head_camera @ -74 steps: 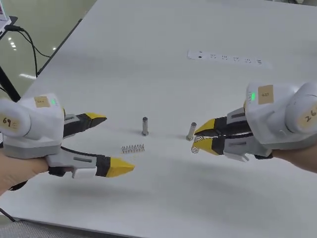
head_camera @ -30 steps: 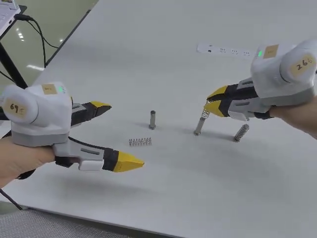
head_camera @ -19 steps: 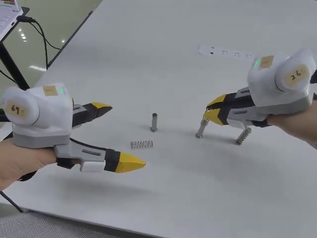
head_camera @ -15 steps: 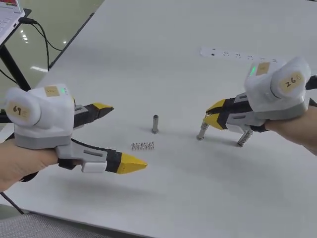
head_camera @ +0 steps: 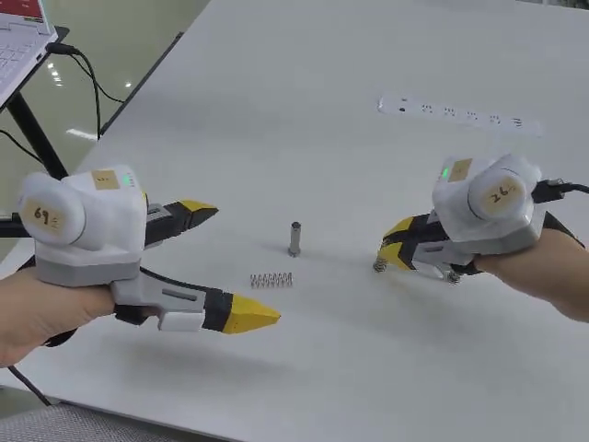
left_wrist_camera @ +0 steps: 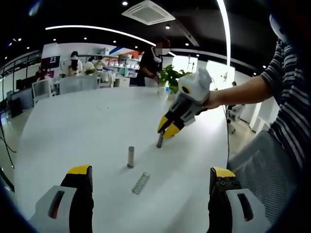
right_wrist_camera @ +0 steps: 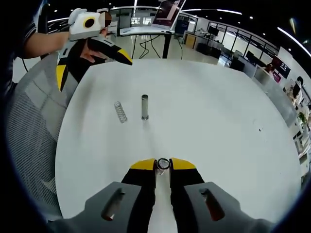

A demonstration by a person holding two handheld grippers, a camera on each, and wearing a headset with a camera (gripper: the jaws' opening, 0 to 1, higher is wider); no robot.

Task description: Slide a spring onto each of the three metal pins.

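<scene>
— While one spring sits clamped on its pin, how far along is the job?

— Mid-task, by my reading. The seated spring [left_wrist_camera: 160, 141] is on the right-hand pin [head_camera: 379, 266], near the middle of the white surface [head_camera: 304, 110]. The right gripper [head_camera: 390, 251] has its yellow jaws pinched together on it. To the left, the bare pin [head_camera: 294, 238] stands upright with no coil. The loose spring [head_camera: 271, 279] lies flat just beside its base, not touching.

— And the third pin?

— A sliver of metal [head_camera: 452, 275] shows under the right gripper's body. Whether it is a pin with a spring on it, I cannot tell. At least one spring is left to go on.

— The other hand?

— The left gripper [head_camera: 237, 262] hovers near the loose spring, jaws wide apart, holding nothing.

— Anything legible?

— Round tags: "69" on the left gripper, "26" on the right. The power strip [head_camera: 460, 115] at the far side and the laptop [head_camera: 20, 37] beyond the surface's edge carry nothing I can read.
</scene>
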